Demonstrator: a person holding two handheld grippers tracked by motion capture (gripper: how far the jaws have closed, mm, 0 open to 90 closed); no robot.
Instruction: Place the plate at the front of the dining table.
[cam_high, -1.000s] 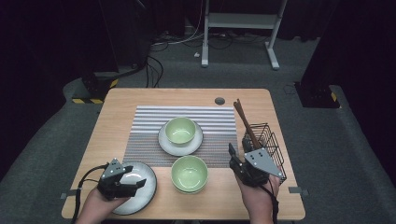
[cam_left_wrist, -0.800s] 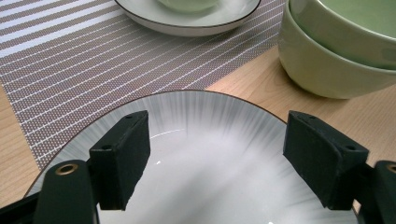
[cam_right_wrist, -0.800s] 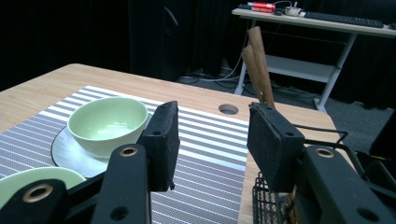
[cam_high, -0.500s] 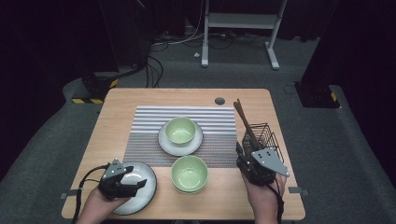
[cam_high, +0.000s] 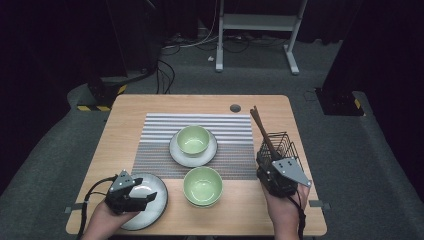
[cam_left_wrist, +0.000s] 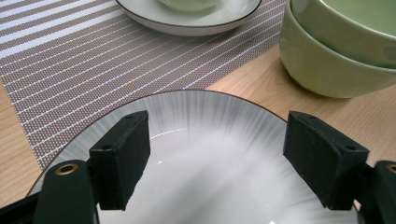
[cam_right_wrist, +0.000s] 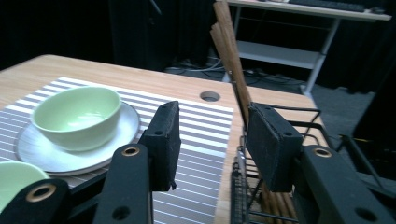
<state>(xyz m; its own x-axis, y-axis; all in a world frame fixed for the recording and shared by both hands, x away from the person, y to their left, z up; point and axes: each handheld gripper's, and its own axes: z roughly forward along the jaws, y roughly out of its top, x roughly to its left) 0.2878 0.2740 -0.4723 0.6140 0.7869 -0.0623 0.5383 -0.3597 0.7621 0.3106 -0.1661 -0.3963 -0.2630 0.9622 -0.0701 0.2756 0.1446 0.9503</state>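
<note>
High view: a person's two hands come in from the bottom edge of a wooden desk (cam_high: 125, 115), each holding a pair of tongs. The left tongs (cam_high: 142, 192) hang over a white plate (cam_high: 152, 200) at the near left corner of the desk. In the left gripper view the two black jaws stand wide apart above the plate's (cam_left_wrist: 210, 154) pale, streaked surface, with nothing between them, and neither pad presses on the rim.

The right tongs (cam_high: 265, 162) sit at the near right of the desk, against the near side of a black wire basket (cam_high: 285, 145) that holds a bundle of brown chopsticks (cam_high: 261, 127), which lean up and to the left out of it. In the right gripper view the jaws are partly open. The basket's (cam_right_wrist: 299, 121) wire edge and the chopsticks (cam_right_wrist: 229, 56) show in the gap and behind the right-hand pad; whether a pad touches the wire cannot be told. The jaws have just been closing slightly.

A grey and white striped placemat (cam_high: 160, 145) lies across the middle of the desk. On it stands a second white plate (cam_high: 177, 152) with a pale green bowl (cam_high: 192, 140) in it. Another pale green bowl (cam_high: 202, 185) stands on the bare wood just in front of the mat, between the two hands and just beside the near plate. A small round hole (cam_high: 235, 108) sits near the far edge.
</note>
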